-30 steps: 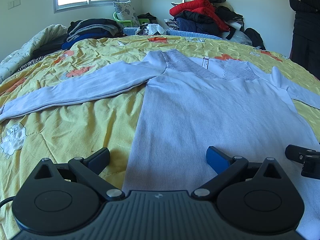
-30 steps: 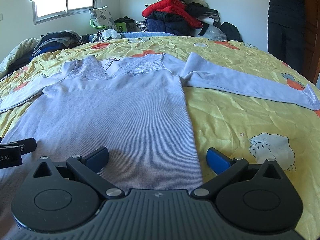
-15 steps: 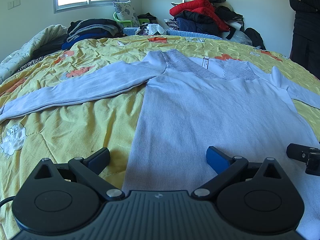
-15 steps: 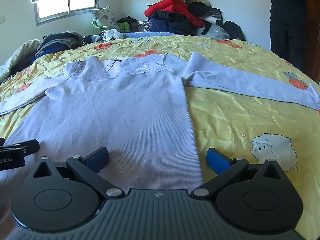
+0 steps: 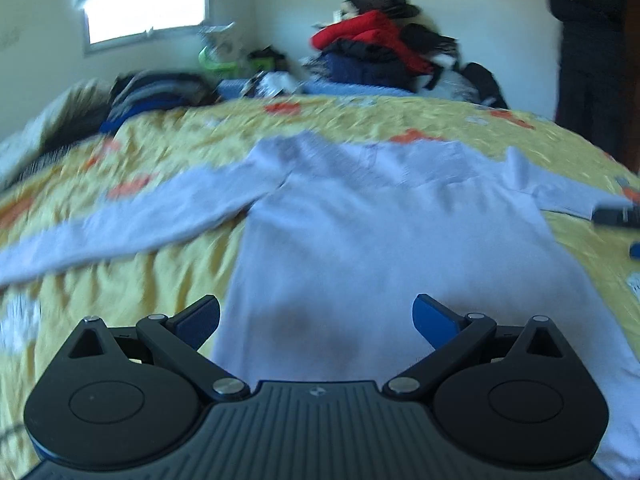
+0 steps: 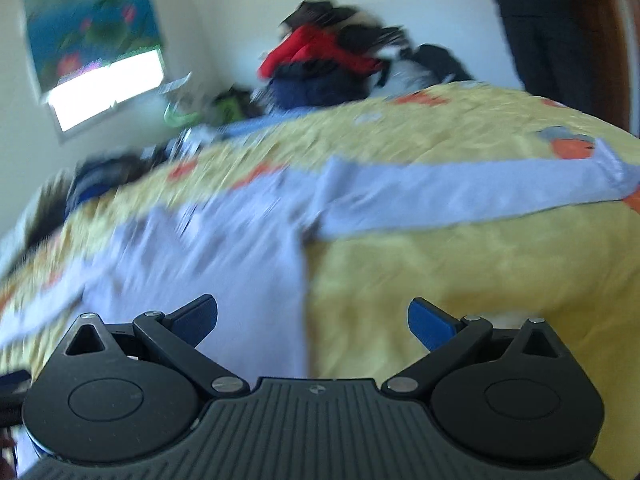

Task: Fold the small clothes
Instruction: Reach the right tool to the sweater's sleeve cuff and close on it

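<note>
On the yellow bedspread (image 5: 132,280) lies a lilac top (image 5: 380,248); both grippers (image 5: 316,316) (image 6: 312,316) gape wide, empty.

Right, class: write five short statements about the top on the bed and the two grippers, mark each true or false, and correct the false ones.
1. The pale lilac top lies spread on a yellow bedspread. True.
2. The left gripper is clamped on the hem. False: its jaws are wide apart, holding nothing.
3. The right gripper is open. True.
4. Both sleeves are folded across the body. False: they stretch outward.
5. A pile of clothes sits beyond the bed. True.
</note>
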`<act>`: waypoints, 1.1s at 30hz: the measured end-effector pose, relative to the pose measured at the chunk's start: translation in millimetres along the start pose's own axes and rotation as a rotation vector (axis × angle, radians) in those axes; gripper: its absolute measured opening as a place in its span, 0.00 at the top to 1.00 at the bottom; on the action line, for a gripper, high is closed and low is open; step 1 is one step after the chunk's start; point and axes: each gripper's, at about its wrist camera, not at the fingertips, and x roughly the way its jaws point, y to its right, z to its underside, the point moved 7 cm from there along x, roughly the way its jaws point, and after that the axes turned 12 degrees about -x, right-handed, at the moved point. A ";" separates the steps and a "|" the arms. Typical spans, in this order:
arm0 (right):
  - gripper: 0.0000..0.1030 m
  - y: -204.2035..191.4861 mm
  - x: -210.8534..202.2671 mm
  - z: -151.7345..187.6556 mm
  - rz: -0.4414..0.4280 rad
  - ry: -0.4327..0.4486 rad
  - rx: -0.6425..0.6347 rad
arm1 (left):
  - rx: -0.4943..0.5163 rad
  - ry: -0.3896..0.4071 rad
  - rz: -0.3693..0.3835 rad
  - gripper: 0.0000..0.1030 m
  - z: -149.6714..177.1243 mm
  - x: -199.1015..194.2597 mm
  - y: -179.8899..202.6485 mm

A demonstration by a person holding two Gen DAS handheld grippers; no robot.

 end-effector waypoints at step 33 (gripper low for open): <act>0.90 297.1 71.2 -18.4 0.219 0.283 0.824 | 0.113 -0.031 -0.015 0.00 -23.6 24.9 24.1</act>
